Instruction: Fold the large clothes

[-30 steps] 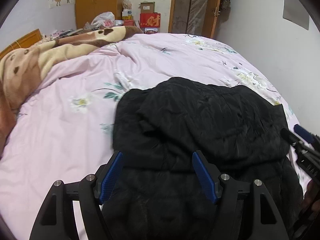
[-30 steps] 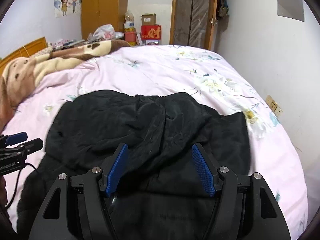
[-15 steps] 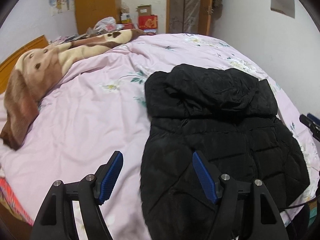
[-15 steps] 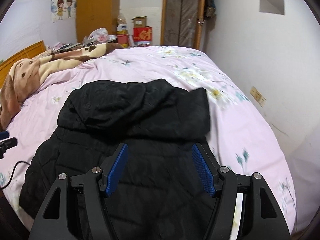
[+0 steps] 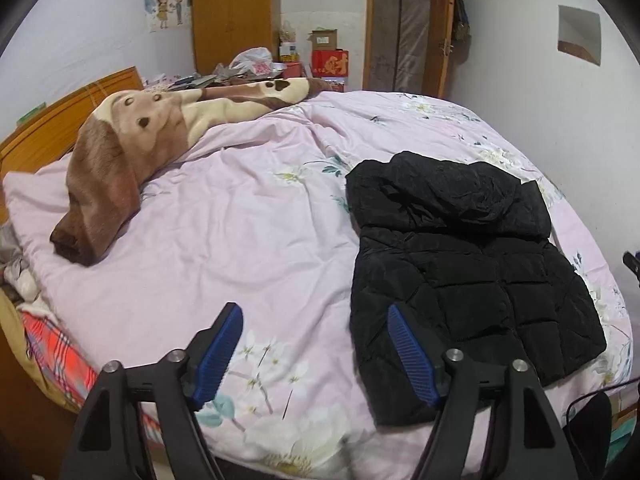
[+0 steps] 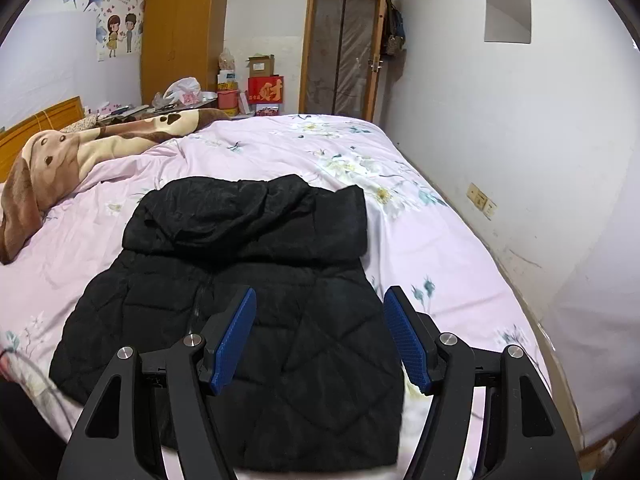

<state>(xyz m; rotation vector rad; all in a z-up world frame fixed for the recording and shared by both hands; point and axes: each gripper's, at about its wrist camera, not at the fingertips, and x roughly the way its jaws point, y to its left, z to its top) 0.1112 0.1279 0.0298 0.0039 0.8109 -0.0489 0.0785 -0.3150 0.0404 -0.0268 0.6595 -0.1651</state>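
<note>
A black quilted hooded jacket [image 5: 472, 264] [image 6: 256, 292] lies flat on the pink floral bed cover [image 5: 224, 240] [image 6: 432, 248], folded into a compact block with the hood turned down over its top. My left gripper [image 5: 316, 316] hangs above the bed's near edge, left of the jacket's left side; its jaws are opening and nothing is between them. My right gripper [image 6: 320, 304] hovers open above the jacket's lower right part, clear of the fabric and holding nothing.
A brown and cream dog-print blanket [image 5: 140, 148] [image 6: 60, 156] is heaped at the far left by the wooden headboard [image 5: 60, 116]. A white wall [image 6: 520, 160] runs along the bed's right side. A wardrobe [image 6: 180, 36], boxes and a door [image 6: 344, 48] stand behind the bed.
Both grippers have pulled back and up from the jacket, which now lies farther off and shows in full. The left view has swung left over the bare cover, and its jaws have widened slightly.
</note>
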